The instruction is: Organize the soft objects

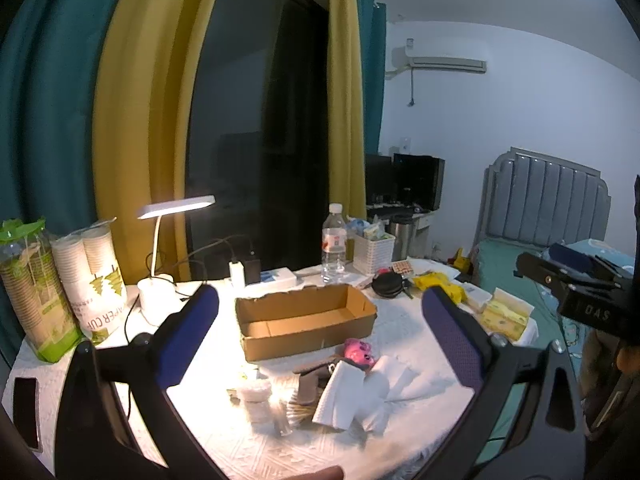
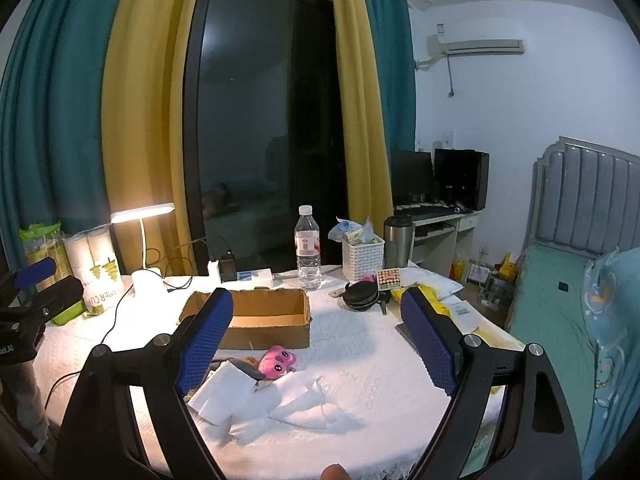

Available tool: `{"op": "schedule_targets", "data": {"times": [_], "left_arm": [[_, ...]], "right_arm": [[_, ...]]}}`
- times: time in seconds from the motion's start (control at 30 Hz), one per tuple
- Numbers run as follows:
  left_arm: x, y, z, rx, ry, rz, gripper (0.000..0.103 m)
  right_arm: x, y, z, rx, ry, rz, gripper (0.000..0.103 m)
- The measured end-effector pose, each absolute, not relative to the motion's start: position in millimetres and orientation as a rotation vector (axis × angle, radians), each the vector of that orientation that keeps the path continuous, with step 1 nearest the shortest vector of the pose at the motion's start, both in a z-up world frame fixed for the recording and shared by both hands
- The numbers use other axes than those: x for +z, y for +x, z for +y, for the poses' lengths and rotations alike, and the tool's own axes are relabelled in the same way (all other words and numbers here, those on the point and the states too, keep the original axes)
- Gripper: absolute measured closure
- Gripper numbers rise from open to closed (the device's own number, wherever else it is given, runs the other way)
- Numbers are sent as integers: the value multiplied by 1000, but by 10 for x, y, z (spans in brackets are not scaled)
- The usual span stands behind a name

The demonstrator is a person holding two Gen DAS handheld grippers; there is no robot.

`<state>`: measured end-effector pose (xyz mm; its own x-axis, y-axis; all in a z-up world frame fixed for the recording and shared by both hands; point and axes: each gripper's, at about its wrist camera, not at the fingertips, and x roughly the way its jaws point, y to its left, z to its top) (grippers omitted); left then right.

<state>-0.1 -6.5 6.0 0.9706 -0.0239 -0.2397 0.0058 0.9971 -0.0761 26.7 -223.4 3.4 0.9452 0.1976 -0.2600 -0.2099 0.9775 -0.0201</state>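
Both tongs, left (image 1: pixel 320 336) and right (image 2: pixel 316 340), hang spread wide and empty above the desk (image 2: pixel 380 360); beneath them white tissues (image 2: pixel 256 396) touch a pink plush toy (image 2: pixel 277 361), before the cardboard box (image 2: pixel 260 316)

Two wrist views; shared cardboard box (image 1: pixel 306 322)

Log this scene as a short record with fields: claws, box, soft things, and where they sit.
left claw: open, holding nothing
right claw: open, holding nothing
cardboard box: open top, looks empty
pink plush toy: on the tablecloth, in front of the box
white tissues: loose pile beside the plush
table: white cloth, lit by desk lamp
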Motion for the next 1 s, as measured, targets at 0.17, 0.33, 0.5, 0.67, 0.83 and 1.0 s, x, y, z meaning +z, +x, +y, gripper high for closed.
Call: {"op": "schedule_targets", "data": {"times": [0.17,0.33,0.5,0.67,0.83,1.0], "left_arm": [[42,-11,-83,-15,-73,239,1],[58,-3,-74,-19,-75,240,1],[73,-17,-79,-26,-70,236,1],[67,-22,-91,-26,-71,234,1],[71,-16,-90,-26,-70,236,1],[66,-23,-97,-25,-70,234,1]], "right_arm": [[58,261,-2234,207,-53,251,15],[61,254,-2236,206,-54,251,15],[55,253,-2233,207,-52,251,15],[60,252,-2234,208,-54,251,15],[58,245,-2223,210,-56,250,15],[60,244,-2221,210,-55,250,15]]}}
